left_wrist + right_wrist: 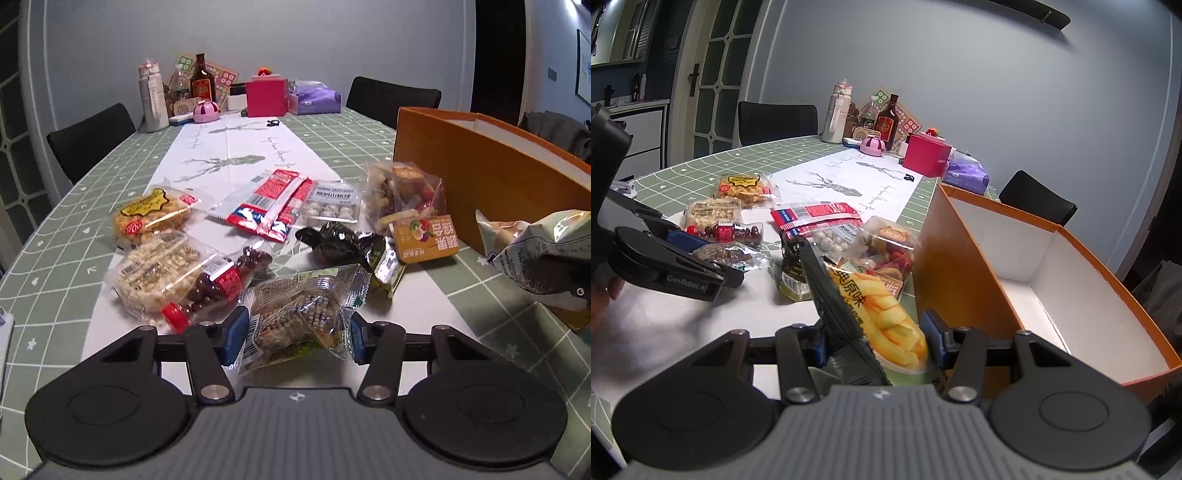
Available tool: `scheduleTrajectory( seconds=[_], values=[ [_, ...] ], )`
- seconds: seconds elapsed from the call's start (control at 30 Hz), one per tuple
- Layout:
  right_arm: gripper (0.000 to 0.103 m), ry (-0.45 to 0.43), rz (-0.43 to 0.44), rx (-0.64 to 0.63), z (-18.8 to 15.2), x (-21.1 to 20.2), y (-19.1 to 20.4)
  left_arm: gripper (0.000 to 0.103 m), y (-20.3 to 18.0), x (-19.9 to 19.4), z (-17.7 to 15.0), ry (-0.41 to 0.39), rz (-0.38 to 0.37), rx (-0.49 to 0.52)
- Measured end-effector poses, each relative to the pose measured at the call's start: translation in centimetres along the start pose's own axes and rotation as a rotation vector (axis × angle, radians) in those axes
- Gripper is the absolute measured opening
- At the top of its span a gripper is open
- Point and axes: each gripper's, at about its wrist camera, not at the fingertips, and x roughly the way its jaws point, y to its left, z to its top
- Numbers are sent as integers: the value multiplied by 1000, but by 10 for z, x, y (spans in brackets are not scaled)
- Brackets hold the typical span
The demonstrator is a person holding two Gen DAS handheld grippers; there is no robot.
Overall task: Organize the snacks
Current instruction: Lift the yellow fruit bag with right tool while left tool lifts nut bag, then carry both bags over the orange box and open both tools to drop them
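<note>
- The left hand-held gripper (297, 338) has its blue pads on both sides of a clear-wrapped snack packet (301, 314), which lies on the white runner near the near edge of the counter (517, 317); the pads meet the crinkled film, so I read it as clamped on the packet.
- That packet looks light and soft: loose film around a firmer brown bar. The film will crumple and may slip, so the firm middle is the better place to hold, not the flat sealed ends.
- The right hand-held gripper (875, 341) is closed on a chip bag (882, 314), held off the counter just beside the orange box (964, 258) at the right edge.
- The chip bag looks puffy and its contents fragile; a squeeze on a seam or corner would spare the chips.
- The box stands open, with nothing showing on the part of its white floor that is in view.
- More packets lie in a cluster further up the runner: a small bottle of dark candies (218, 284), red sachets (273, 206), and a mixed-fruit bag (402, 195) touching the box wall.
</note>
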Motion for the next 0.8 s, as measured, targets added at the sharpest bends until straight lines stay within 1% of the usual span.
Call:
scheduleTrajectory(
  seconds=[0.1, 0.33, 0.53, 0.63, 0.7, 0.8],
  values=[
    [48, -10, 13, 8, 5, -2, -3, 61, -3, -8, 8, -25, -6, 13],
    [48, -61, 25, -2, 26, -15, -13, 61, -17, -26, 37, -87, -50, 75],
    [48, -139, 25, 61, 44, -40, -39, 61, -33, -39, 64, -146, -111, 111],
    [48, -158, 40, 116, 50, -46, -59, 61, -48, -40, 76, -165, -156, 157],
    [38, -160, 28, 137, 53, -49, -71, 61, -59, -39, 82, -176, -183, 193],
    [35, -167, 34, 184, 57, -54, -93, 61, -76, -38, 92, -194, -226, 226]
  ],
)
